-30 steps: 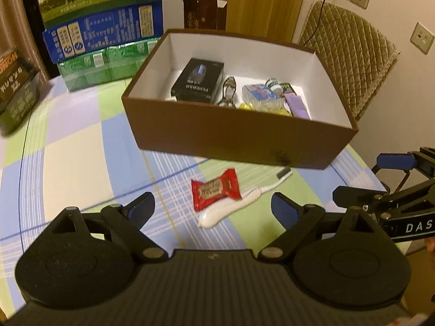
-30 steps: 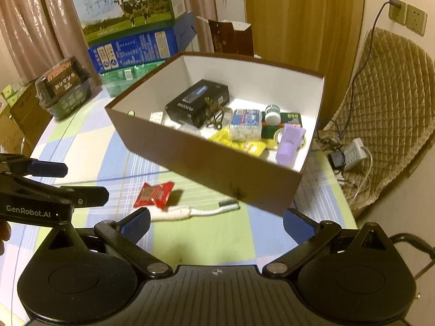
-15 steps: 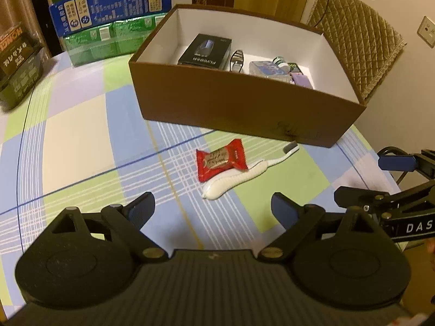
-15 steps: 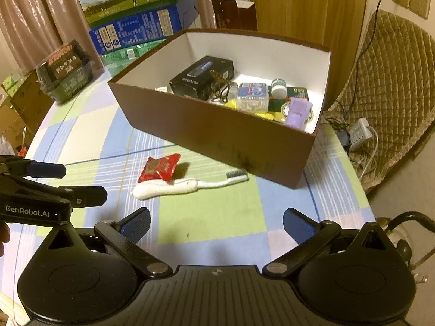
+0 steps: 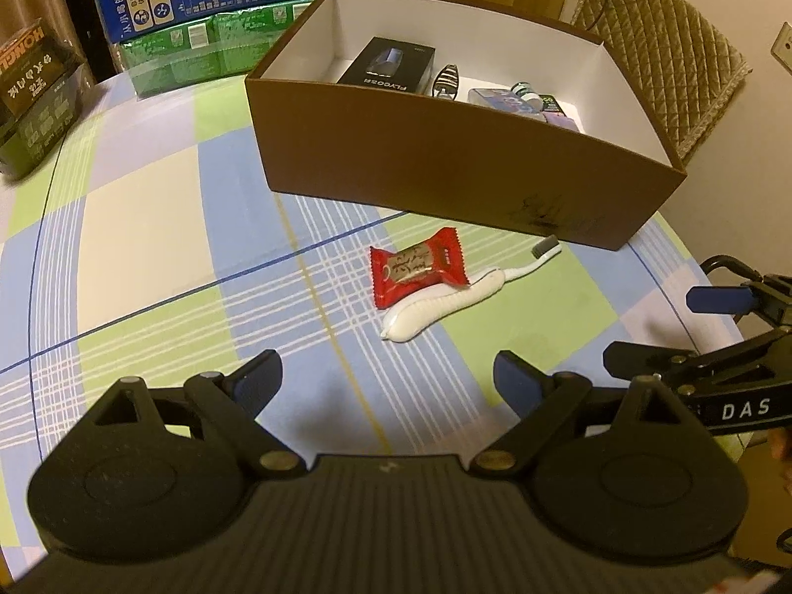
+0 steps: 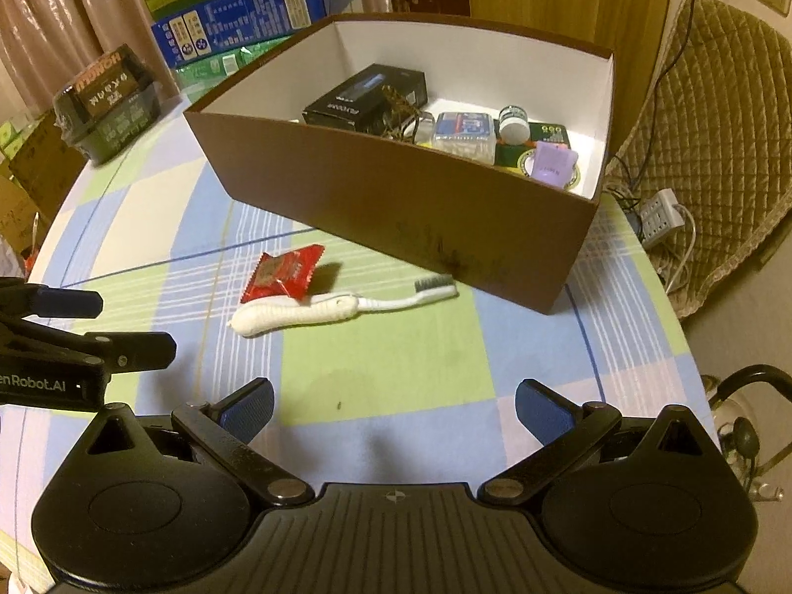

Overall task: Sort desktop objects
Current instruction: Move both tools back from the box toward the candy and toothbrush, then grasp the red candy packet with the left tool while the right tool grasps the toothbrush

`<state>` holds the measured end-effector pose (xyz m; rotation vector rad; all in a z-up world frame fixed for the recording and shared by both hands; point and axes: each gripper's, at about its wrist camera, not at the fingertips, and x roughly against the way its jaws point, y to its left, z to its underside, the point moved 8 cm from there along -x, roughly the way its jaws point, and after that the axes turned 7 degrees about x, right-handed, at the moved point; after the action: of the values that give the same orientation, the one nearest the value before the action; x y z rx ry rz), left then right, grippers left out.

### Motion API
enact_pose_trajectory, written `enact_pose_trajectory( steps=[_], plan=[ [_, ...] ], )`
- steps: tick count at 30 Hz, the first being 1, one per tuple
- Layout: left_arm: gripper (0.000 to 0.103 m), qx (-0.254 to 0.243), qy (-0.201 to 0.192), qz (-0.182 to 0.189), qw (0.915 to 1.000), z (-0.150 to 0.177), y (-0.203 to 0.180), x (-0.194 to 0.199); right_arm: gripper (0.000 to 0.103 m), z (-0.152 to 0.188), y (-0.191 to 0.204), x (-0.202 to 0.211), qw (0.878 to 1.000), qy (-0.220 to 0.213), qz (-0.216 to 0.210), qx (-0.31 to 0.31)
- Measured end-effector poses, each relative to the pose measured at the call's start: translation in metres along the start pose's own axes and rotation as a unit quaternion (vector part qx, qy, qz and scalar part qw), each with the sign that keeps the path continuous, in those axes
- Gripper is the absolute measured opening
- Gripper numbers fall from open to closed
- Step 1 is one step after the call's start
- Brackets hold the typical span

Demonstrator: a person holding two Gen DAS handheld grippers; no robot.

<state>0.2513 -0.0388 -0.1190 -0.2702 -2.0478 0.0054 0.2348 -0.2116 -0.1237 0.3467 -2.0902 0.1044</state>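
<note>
my left tongs (image 5: 386, 386) hang with jaws wide apart and nothing between them, above the checked cloth (image 5: 148, 227). my right tongs (image 6: 393, 413) are spread just as wide and empty too, side by side with the left. just ahead of both lies a white toothbrush (image 5: 445, 299), flat on the cloth, bristles pointing toward the brown box (image 5: 445, 168). a red packet (image 5: 418, 267) lies touching the brush handle, its edge overlapping it. the box stands just behind them, open at the top, and in it i see a black carton (image 6: 366, 96), a clear case (image 6: 463, 131), a small jar (image 6: 514, 121) and a purple thing (image 6: 554, 163). behind the box are stacked cartons (image 5: 198, 15).
</note>
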Motion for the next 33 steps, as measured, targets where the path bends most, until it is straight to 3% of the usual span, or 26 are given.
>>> enact_pose_trajectory(
  steps=[22, 33],
  plan=[
    [0.083, 0.003, 0.016, 0.003, 0.9999, -0.004, 0.022, -0.042, 0.101, -0.002, -0.021, -0.046, 0.997, 0.006, 0.023, -0.070],
    [0.081, -0.064, 0.014, 0.032, 0.9973, -0.023, 0.006, -0.069, 0.101, 0.008, -0.041, -0.062, 0.992, 0.027, 0.056, -0.111]
  ],
)
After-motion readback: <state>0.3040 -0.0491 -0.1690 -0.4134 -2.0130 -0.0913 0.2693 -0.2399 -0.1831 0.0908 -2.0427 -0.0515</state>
